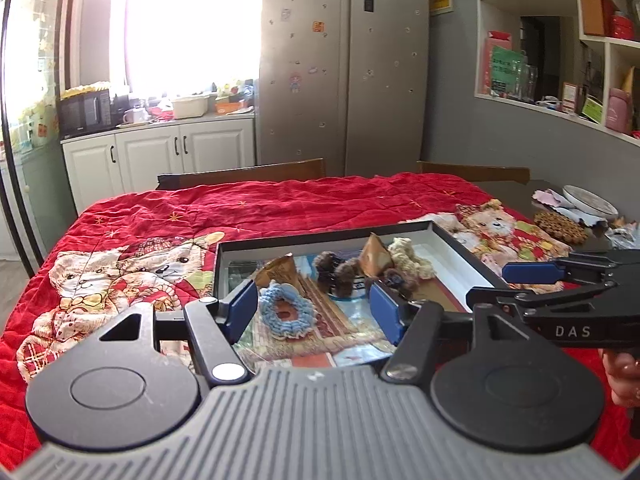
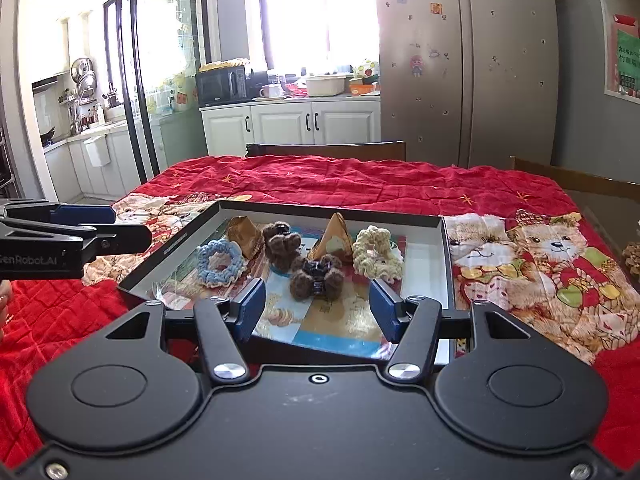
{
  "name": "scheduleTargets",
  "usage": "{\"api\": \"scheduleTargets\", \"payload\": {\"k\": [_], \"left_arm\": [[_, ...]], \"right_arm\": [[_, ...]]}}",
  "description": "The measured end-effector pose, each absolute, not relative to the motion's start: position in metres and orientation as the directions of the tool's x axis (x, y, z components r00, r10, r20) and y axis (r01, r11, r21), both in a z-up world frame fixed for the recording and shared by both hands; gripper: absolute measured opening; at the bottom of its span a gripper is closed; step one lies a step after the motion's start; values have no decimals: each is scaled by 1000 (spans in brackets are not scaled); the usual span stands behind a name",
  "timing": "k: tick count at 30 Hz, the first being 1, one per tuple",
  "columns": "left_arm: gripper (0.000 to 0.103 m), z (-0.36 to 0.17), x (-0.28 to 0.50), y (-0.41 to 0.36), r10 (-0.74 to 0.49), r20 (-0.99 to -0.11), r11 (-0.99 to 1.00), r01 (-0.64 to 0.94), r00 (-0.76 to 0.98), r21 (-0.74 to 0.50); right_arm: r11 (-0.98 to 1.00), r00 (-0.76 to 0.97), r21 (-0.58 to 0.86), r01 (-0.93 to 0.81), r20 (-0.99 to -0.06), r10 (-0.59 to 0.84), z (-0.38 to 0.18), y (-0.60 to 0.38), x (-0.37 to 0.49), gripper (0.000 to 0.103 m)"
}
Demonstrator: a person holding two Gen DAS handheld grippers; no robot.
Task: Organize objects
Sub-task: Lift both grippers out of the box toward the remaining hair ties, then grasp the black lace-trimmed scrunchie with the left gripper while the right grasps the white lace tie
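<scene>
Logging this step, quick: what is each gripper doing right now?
Left gripper: open, holding nothing, over the blue scrunchie.
Right gripper: open, holding nothing, over the tray.

Kitchen/dining rm, grey walls (image 1: 448,128). Big steel fridge (image 1: 344,68) at back w/ stickers + magnets on doors. Left of it: white base cabinets (image 1: 160,156), black handles, cluttered counter w/ black microwave (image 1: 86,112). Window (image 1: 188,28) above counter blown out, strong daylight. Black-framed glass door (image 2: 136,80) far left, 2nd kitchen area behind it. White open shelves (image 1: 560,40) on right wall, full of boxes/jars. Table under red bear-print quilt (image 1: 280,204); 2 dark wood chair backs (image 1: 248,172) at far edge.
</scene>
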State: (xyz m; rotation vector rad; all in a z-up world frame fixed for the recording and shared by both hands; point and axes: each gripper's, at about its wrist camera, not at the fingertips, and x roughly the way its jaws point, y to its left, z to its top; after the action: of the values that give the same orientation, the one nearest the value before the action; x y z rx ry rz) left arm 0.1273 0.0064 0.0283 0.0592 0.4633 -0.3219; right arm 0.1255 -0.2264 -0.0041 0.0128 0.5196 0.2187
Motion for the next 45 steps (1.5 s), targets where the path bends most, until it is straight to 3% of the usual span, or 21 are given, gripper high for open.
{"api": "scheduleTargets", "payload": {"k": [18,45], "left_arm": [[75,-3,104,9,-323,-514,936,347,794,-53],[75,-49,103,4,-331,-617,928,364,714,-77]], "right_arm": [[969,831,57,-240,-504,235,-24,-219,72,55],[937,744,103,-334,-582,329,-67,-190,73,29]]}}
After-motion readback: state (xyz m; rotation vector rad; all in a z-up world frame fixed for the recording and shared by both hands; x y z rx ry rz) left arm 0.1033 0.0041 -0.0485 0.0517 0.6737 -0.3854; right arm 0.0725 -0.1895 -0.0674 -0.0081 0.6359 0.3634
